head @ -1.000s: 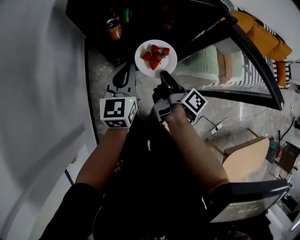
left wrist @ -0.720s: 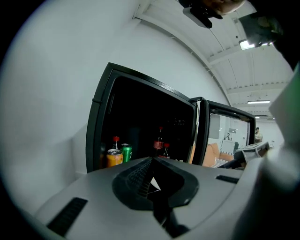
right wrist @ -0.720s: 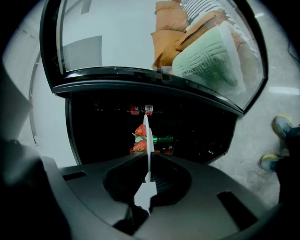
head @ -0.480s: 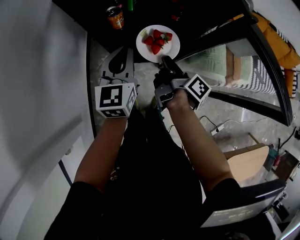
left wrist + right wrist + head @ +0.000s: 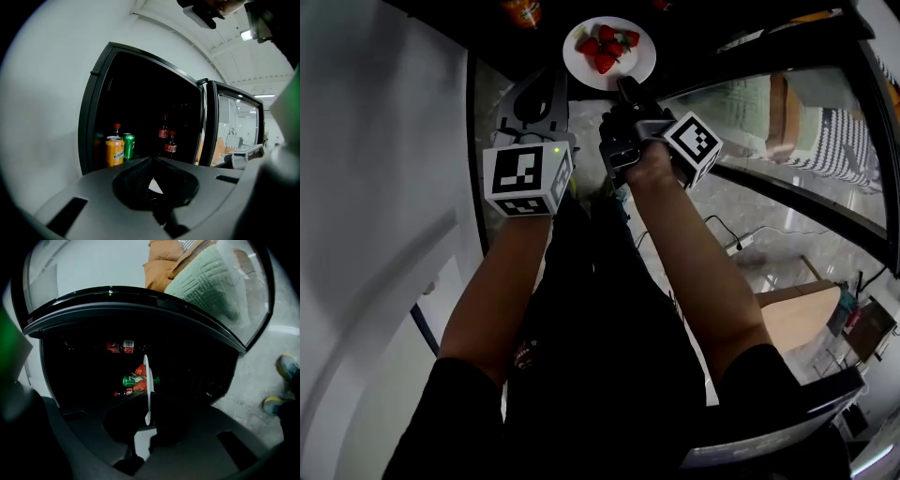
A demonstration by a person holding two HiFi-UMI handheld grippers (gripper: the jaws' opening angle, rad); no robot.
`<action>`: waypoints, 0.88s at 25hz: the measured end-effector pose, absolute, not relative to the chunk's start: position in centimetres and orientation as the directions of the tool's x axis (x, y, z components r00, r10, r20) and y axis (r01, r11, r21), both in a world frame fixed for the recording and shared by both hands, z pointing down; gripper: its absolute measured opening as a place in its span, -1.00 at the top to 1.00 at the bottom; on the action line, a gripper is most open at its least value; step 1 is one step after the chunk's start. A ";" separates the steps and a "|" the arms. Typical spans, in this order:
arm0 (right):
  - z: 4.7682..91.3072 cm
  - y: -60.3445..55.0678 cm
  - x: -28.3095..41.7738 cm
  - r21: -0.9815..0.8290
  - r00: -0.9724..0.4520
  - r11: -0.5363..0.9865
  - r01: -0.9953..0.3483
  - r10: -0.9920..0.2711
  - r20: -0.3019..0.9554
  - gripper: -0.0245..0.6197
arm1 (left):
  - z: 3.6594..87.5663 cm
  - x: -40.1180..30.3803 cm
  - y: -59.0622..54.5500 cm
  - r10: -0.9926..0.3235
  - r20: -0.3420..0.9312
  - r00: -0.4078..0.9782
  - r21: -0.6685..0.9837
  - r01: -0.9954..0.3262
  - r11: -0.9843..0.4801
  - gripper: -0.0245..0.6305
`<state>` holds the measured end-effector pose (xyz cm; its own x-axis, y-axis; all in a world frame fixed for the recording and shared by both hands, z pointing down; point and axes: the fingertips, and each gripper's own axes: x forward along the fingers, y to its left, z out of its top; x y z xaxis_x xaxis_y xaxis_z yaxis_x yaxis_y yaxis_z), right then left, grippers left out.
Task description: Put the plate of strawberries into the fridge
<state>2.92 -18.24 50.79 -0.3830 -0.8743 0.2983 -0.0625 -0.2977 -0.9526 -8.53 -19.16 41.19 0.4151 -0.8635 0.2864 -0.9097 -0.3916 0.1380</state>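
Note:
A white plate point(image 5: 609, 64) with several red strawberries point(image 5: 605, 45) is held level at the dark opening of the fridge point(image 5: 140, 103). My right gripper point(image 5: 625, 86) is shut on the plate's near rim. In the right gripper view the plate point(image 5: 146, 380) runs edge-on between the jaws of the right gripper point(image 5: 147, 416), with strawberries point(image 5: 140, 370) to its left. My left gripper point(image 5: 549, 77) hovers just left of the plate, apart from it. In the left gripper view, the left gripper point(image 5: 152, 164) is shut and holds nothing.
Inside the fridge stand an orange can point(image 5: 114, 151), a green can point(image 5: 128, 145) and cola bottles point(image 5: 171, 144). The open glass door point(image 5: 787, 122) swings out to the right. A power strip point(image 5: 741, 246) and a cardboard box point(image 5: 792, 314) lie on the floor.
Both grippers and the plate have moved forward towards the fridge opening, so the plate sits higher in the head view. The right gripper's hold on the plate is unchanged.

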 end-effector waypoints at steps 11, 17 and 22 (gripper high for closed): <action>53.0 -19.1 3.2 -0.952 -0.386 -0.298 -0.064 -0.873 0.299 0.86 | 42.4 -8.0 -18.8 -0.872 0.279 0.402 0.155 -0.915 -0.373 0.92; 53.8 -19.4 3.3 -0.954 -0.378 -0.297 -0.042 -0.879 0.290 0.86 | 43.3 -8.0 -17.5 -0.875 0.280 0.396 0.167 -0.917 -0.362 0.92; 53.2 -23.2 3.2 -0.950 -0.371 -0.311 -0.023 -0.880 0.297 0.86 | 42.9 -8.2 -20.6 -0.867 0.304 0.395 0.167 -0.918 -0.359 0.92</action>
